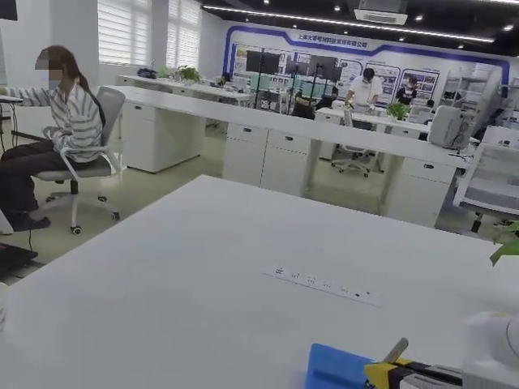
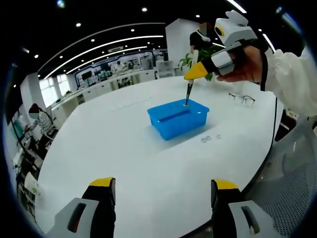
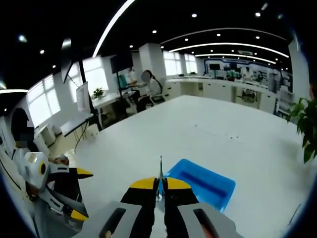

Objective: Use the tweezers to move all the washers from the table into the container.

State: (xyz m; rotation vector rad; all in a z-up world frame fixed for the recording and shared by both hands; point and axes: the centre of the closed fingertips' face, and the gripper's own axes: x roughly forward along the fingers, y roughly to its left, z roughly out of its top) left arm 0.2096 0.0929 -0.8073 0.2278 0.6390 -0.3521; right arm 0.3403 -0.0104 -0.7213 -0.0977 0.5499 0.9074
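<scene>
Left gripper view looks across the broad white surface [image 2: 114, 148] to the shallow blue rectangular plastic container [image 2: 173, 125], which sits toward the person's side, within reach of both arms. The right tool [image 2: 194, 73], carried by a hand in a white sleeve, has its yellow-tipped jaws pressed together on the upper end of the slim metal tweezers [image 2: 188, 93]. The tweezers hang nearly upright with their points down inside the container's rim, a pose that suits letting a washer go there. Whether a washer sits in the points is too small to tell.

A few small silvery ring washers [image 2: 205, 140] lie flat on the surface just beside the container's near wall, so the task looks unfinished. The left tool [image 2: 163, 184] hangs well back from the work, jaws wide apart with nothing between them, probably kept out of the way so the tweezers have room.

Right gripper view shows the clamp up close: the two jaws meet on the tweezers, whose thin tip points out over the container. Because the washers lie flat, the next pickup probably calls for a low, careful approach with the points.
</scene>
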